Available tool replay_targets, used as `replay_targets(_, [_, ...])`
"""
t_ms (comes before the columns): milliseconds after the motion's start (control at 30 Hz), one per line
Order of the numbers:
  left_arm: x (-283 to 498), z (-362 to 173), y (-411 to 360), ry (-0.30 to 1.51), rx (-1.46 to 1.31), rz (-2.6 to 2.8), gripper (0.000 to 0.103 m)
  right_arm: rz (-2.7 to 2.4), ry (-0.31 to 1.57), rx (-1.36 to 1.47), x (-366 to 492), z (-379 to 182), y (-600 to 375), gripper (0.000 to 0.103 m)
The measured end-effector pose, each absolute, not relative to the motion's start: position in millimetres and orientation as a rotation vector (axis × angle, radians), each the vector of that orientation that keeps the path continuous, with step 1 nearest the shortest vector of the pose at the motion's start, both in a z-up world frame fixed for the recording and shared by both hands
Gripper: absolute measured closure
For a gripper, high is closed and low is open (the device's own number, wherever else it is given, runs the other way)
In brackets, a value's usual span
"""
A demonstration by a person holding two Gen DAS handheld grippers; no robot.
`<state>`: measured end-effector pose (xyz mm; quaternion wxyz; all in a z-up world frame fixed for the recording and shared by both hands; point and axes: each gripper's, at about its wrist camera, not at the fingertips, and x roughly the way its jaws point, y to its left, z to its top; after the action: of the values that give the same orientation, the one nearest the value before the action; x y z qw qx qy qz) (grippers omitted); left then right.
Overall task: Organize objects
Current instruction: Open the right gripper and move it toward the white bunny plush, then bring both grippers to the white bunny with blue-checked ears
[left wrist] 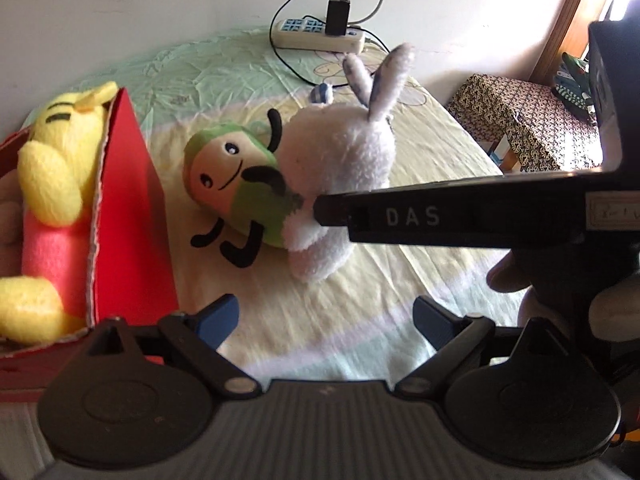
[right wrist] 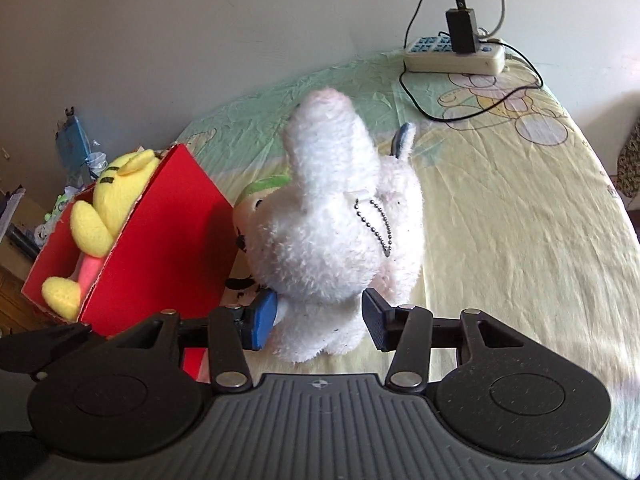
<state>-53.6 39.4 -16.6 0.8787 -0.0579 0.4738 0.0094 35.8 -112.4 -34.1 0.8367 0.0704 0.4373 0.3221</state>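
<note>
My right gripper [right wrist: 319,320] has its jaws apart around the lower end of the white rabbit plush [right wrist: 332,232]; the blue pad on one side touches the fur, the other pad stands clear, so I am not clamping it. My left gripper [left wrist: 325,320] is wide open over bare sheet with nothing between its fingers.

Taking the red box [left wrist: 132,216] as my landmark: the yellow plush [left wrist: 56,184] already lies inside it, so that much looks done. The rabbit lies on the bed [left wrist: 360,312] just beside the box's outer wall, and the green pear plush [left wrist: 236,188] sits between box and rabbit, touching the rabbit. Both remain to be put away, I judge.

The right gripper's dark body crosses the left view and covers the rabbit's near flank. From the right, the rabbit hides most of the pear. A small blue-and-white thing [left wrist: 322,93] beyond the rabbit is possibly another toy; I cannot tell. The box's interior is cut off at the frame edge.
</note>
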Motion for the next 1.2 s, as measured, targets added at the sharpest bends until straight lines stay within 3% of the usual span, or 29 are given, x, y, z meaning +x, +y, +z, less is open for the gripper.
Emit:
replay_targets(733, [20.8, 2.2, 4.3, 0.882, -0.064, -0.275, 0.01, 0.473, 0.991, 0.366, 52.1, -58.4, -231.2, 0.051])
replay_targets(1200, [70.7, -46.7, 5.4, 1.029, -0.2, -0.39, 0.02, 0.505, 1.1, 0.873, 67.4, -93.8, -270.1, 0.053])
